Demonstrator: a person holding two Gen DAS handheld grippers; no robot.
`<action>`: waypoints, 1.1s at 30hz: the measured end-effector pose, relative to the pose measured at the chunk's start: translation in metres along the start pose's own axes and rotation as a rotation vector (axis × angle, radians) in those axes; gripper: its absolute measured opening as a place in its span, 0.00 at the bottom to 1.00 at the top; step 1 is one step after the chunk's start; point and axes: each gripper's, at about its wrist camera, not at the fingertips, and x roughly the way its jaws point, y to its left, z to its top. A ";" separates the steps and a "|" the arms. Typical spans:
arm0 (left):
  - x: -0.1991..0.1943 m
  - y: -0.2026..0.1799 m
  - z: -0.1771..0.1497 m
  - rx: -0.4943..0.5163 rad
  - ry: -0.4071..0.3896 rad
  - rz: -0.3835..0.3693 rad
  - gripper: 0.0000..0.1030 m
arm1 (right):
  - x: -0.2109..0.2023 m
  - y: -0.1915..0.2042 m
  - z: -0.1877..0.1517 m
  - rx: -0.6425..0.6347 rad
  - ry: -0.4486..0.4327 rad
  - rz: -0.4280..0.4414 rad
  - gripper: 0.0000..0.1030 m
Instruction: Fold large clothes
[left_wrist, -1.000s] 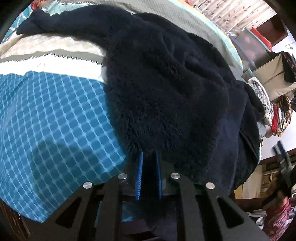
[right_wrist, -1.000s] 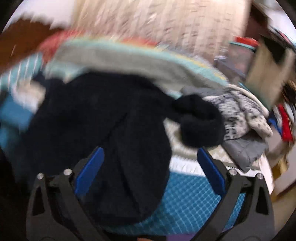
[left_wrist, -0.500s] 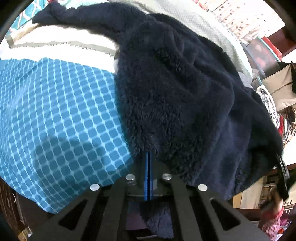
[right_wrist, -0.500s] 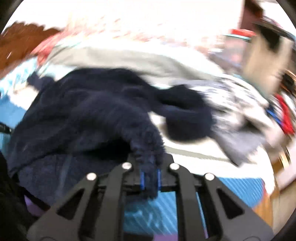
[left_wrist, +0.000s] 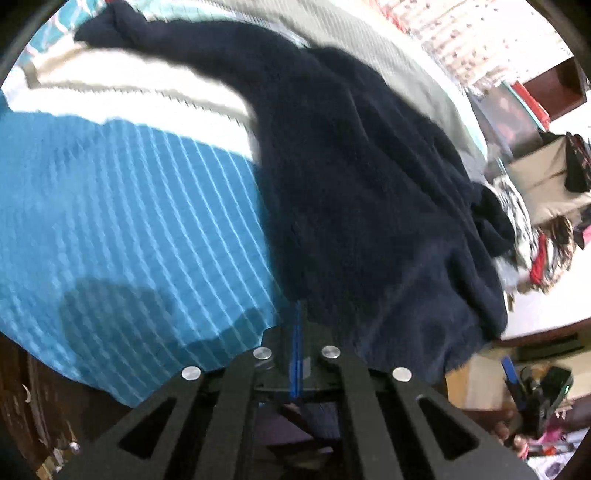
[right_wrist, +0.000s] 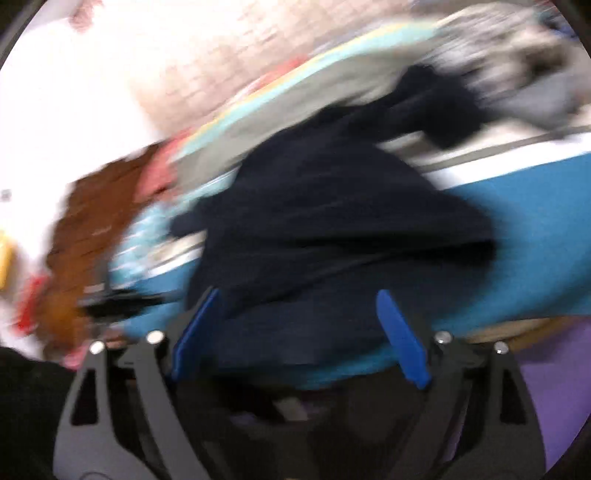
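Note:
A large dark navy fleece garment lies spread on a bed with a blue checked cover. One sleeve stretches to the far left in the left wrist view. My left gripper is shut on the garment's near hem. In the blurred right wrist view the same garment lies in front of my right gripper, whose blue pads stand wide apart, open and holding nothing.
A grey blanket covers the far side of the bed. Other clothes are piled at the right, beside a cardboard box. A brown headboard shows at left in the right wrist view.
My right gripper, shut on the fleece half a second ago, has opened and let it go, swinging fast. My left gripper closed on the hem and stays shut.

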 end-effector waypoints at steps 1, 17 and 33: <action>0.014 -0.007 -0.006 0.004 0.030 -0.001 0.27 | 0.021 0.009 0.003 -0.004 0.061 0.052 0.81; -0.037 0.015 -0.008 0.048 -0.127 -0.055 0.26 | 0.191 0.204 -0.062 -0.343 0.817 0.559 0.18; 0.035 -0.006 0.019 0.025 0.012 0.041 0.26 | 0.014 0.011 0.093 -0.152 0.130 -0.110 0.95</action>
